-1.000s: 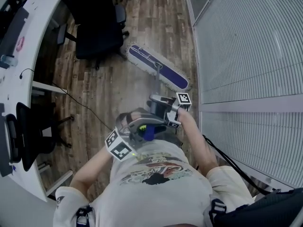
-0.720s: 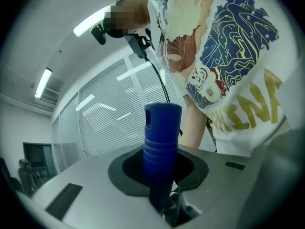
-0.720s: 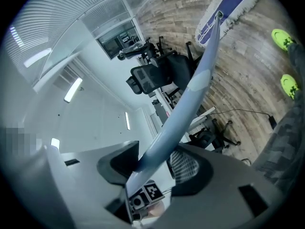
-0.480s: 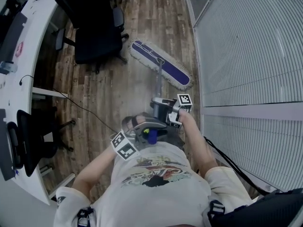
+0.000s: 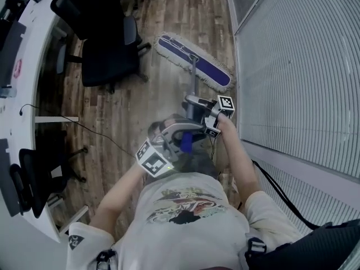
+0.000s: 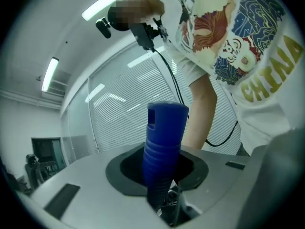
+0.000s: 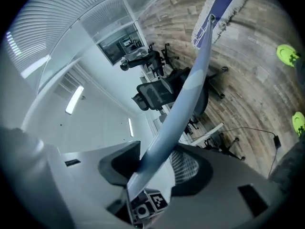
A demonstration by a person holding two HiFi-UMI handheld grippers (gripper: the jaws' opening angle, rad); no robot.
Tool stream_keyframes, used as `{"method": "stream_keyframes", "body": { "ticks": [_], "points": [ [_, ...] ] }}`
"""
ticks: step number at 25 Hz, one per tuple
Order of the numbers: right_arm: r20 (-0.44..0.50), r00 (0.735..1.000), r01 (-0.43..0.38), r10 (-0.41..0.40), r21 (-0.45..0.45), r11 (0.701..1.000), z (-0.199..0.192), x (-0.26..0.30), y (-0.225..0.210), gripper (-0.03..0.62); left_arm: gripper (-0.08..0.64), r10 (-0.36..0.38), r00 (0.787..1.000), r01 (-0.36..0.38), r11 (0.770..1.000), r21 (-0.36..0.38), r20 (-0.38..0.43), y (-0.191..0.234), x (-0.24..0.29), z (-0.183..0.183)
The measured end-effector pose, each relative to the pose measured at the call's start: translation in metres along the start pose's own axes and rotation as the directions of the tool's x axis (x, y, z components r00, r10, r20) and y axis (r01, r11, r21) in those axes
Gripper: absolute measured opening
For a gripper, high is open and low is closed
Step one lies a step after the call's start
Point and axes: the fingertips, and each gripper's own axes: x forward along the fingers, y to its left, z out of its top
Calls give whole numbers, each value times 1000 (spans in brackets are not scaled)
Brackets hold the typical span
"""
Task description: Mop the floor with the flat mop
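White short-sleeve tee (image 5: pixel 185 218) w/ multicolour cartoon print & yellow lettering, black shoulder straps (image 5: pixel 256 246), black cable (image 5: pixel 275 192) at right side, neon-green shoes (image 7: pixel 286 55), grey left gripper (image 5: pixel 183 139) & right gripper (image 5: pixel 195 106), each w/ b&w marker cube (image 5: pixel 153 161).

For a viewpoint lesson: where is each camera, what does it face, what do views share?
Head view: on head, faces down; wooden floor, printed white shirt, left gripper, right gripper.
Left gripper view: faces shirt; jaws clamp ribbed blue handle end.
Right gripper view: along pale blue pole, jaws just closing on it, to flat purple mop head, shared with head view.
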Motion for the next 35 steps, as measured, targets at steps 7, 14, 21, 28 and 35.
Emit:
{"method": "stream_keyframes", "body": {
  "ticks": [7,14,21,28,35],
  "points": [
    [-10,1000,-25,25,7,1000,136,19,74,189,95,57,998,-58,998,-34,-18,129,83,-47],
    [38,999,-33,33,-12,999,255,50,104,187,100,85,995,-87,996,-23,-56,221,127,-115],
    [120,993,-14,16,-21,1000,354,52,113,181,106,72,986,-71,997,12,-149,266,176,-184],
    [176,984,-18,16,8,1000,313,43,70,160,107,54,973,-49,998,29,-226,203,143,-193],
    [192,981,-5,-10,74,997,308,35,55,142,107,50,956,-45,999,24,-288,189,142,-198]
  ]
}}
